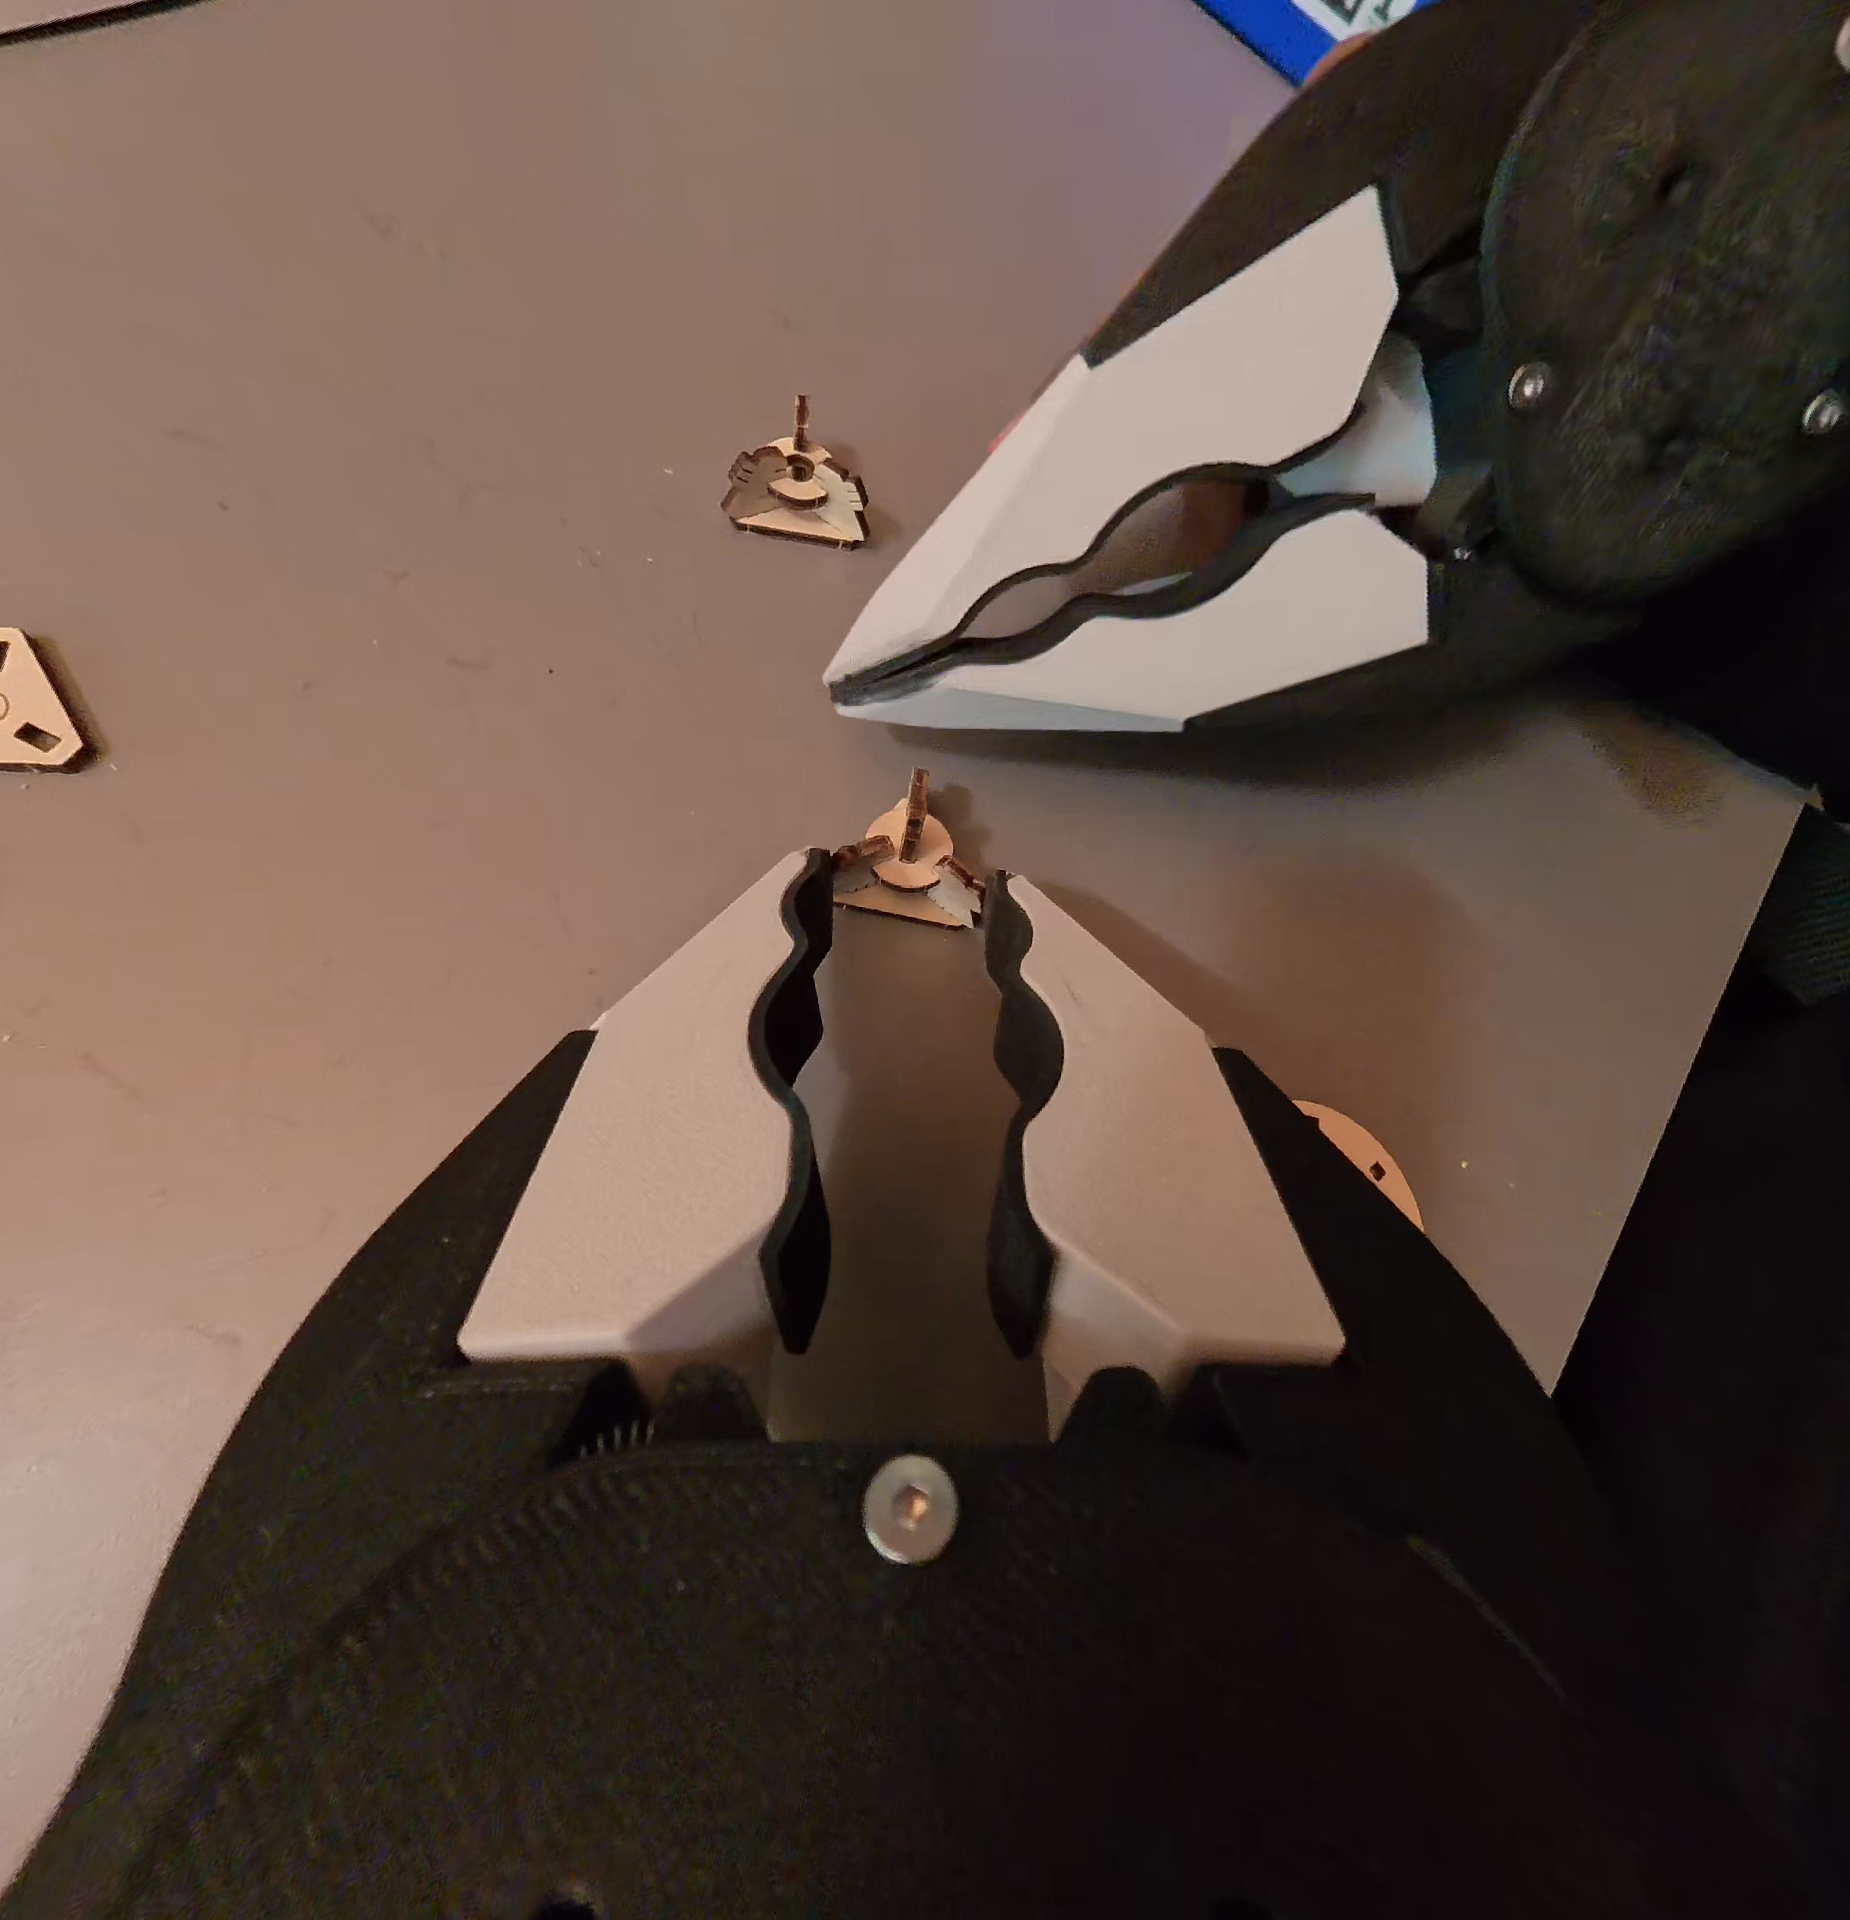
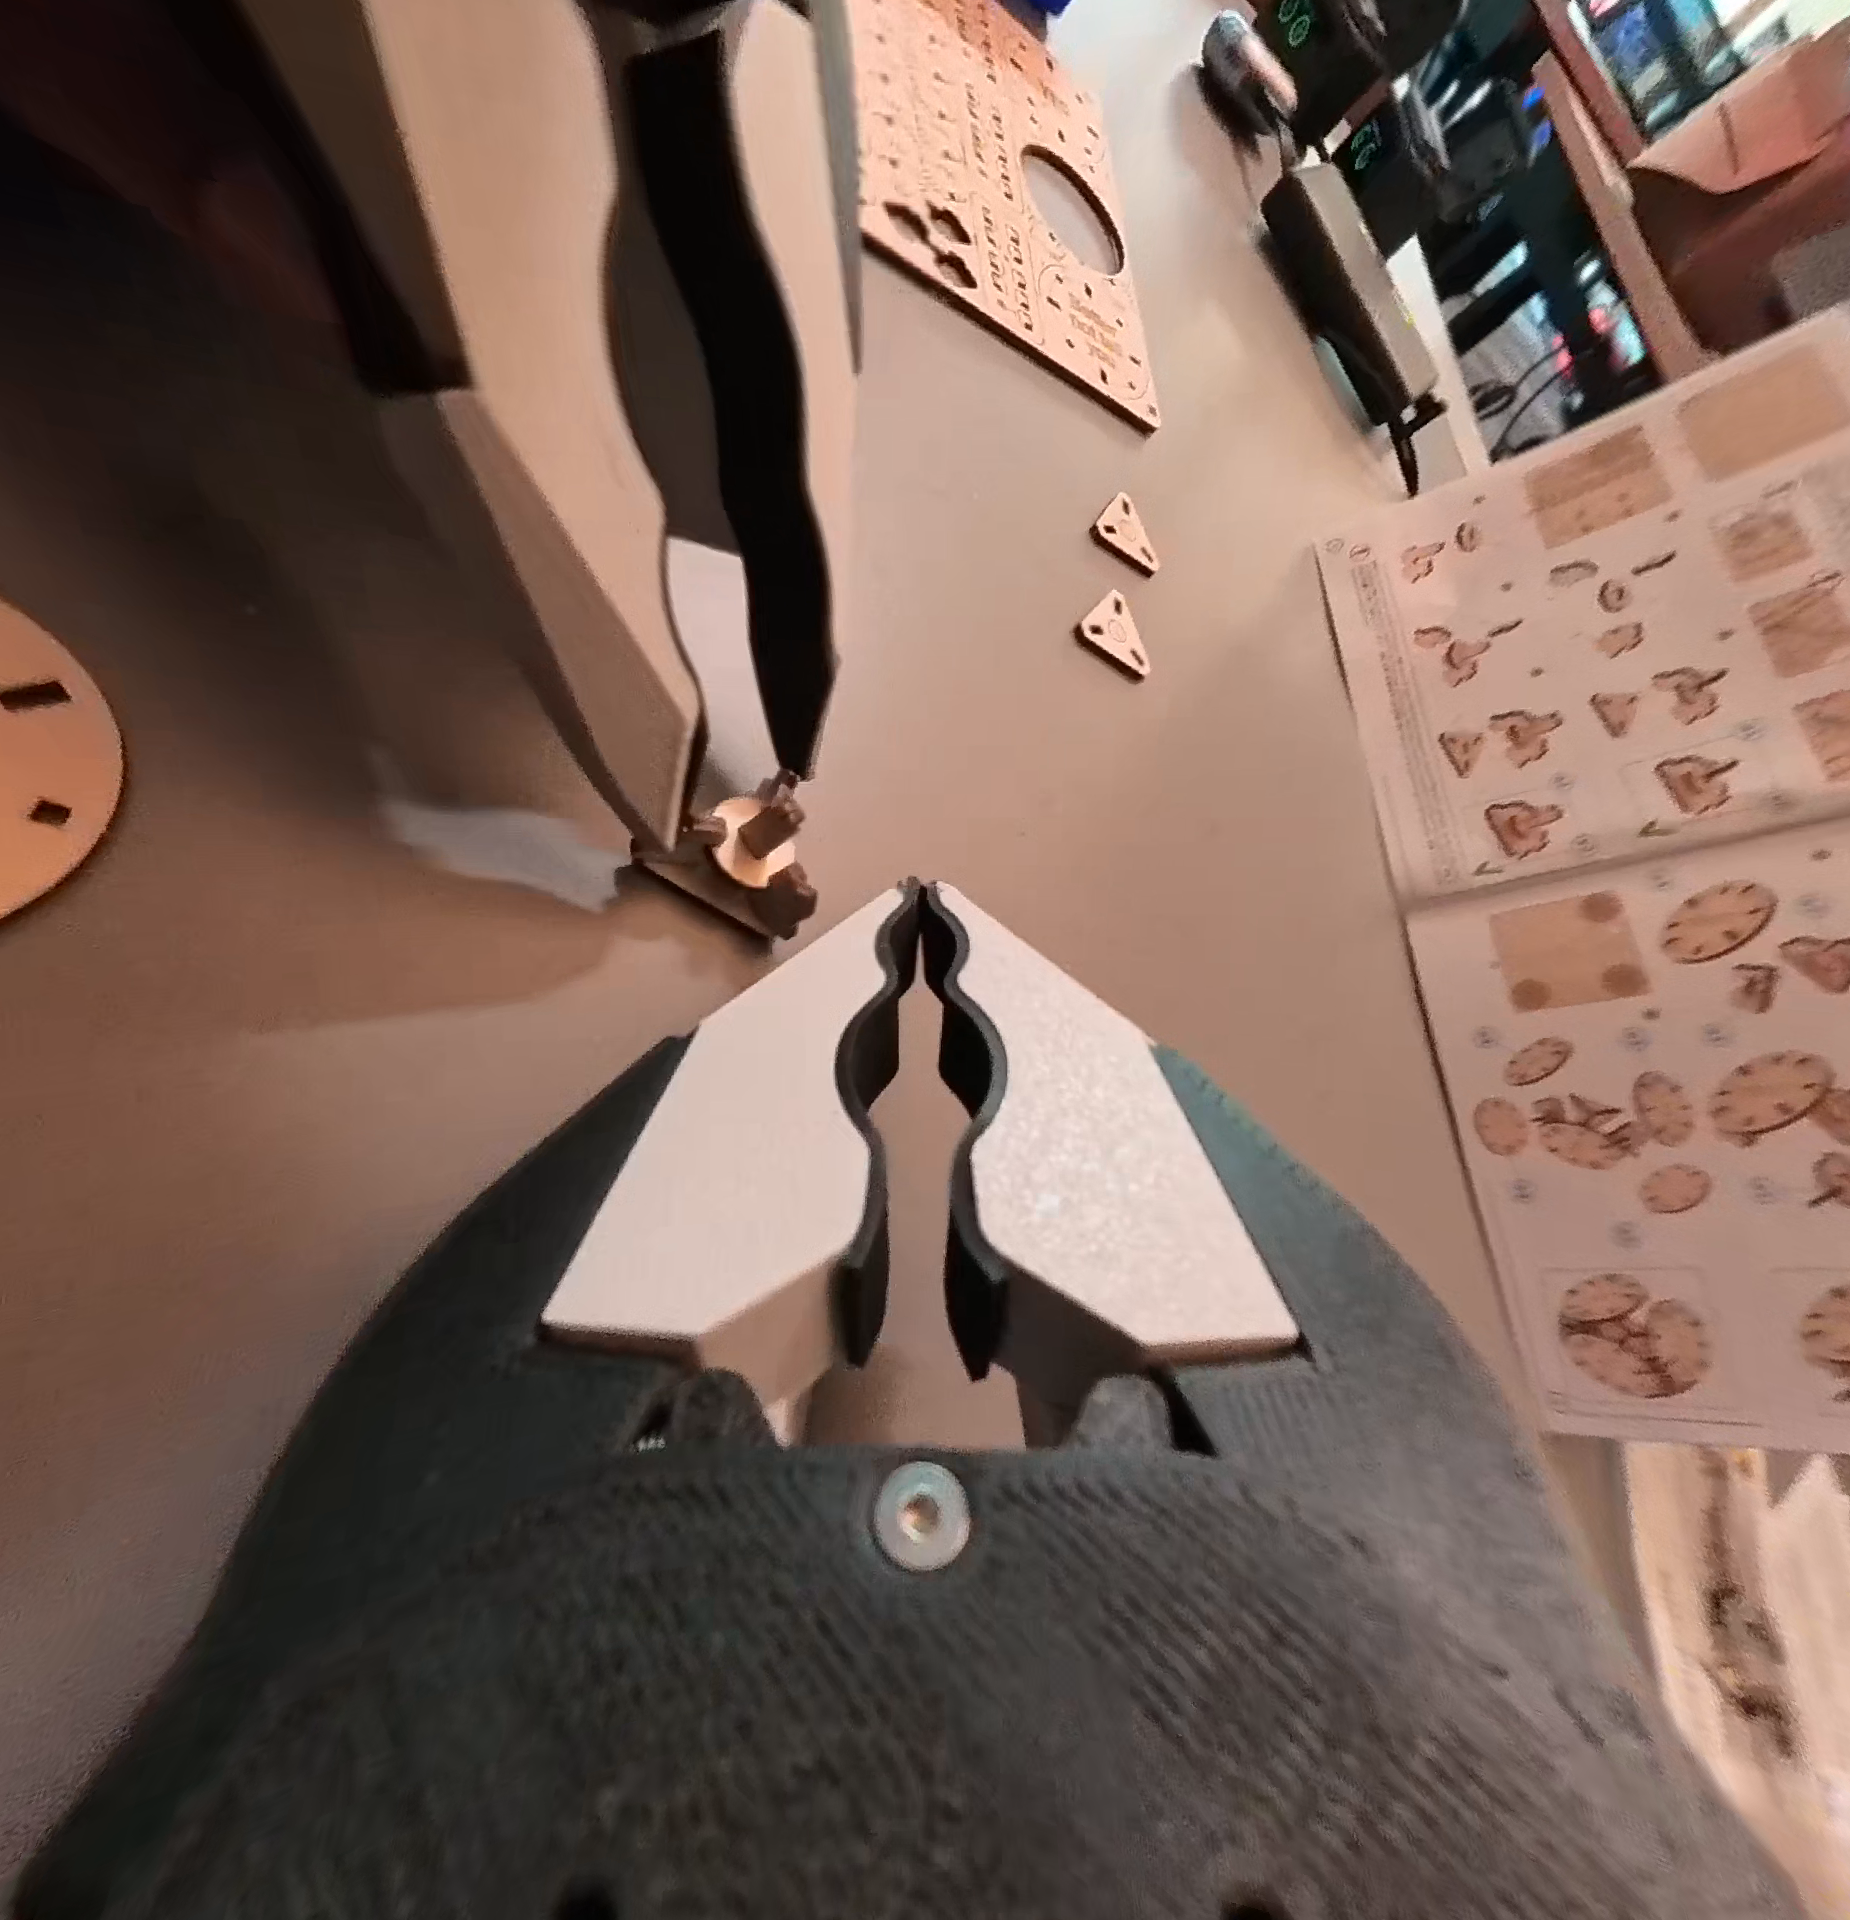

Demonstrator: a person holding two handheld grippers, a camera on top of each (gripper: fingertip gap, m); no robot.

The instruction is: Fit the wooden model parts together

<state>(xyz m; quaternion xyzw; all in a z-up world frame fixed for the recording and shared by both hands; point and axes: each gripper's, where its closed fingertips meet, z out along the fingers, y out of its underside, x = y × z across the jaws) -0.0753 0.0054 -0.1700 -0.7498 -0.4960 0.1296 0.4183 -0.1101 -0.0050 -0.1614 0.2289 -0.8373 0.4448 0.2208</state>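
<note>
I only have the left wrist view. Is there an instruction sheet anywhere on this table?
Observer: Yes. An open picture booklet lies on the table, to the right in the right wrist view.
Operator: I see one flat triangle. Any more?
Observer: Two flat triangles lie side by side past the right gripper.
Operator: What's the round thing poking out beside my jaws?
Observer: A large wooden disc with slots cut in it.

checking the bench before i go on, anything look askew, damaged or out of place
Nothing stands out. The small wooden assembly sits flat between the left hand-held gripper fingertips, and the loose triangular plates lie flat on the table.
</note>
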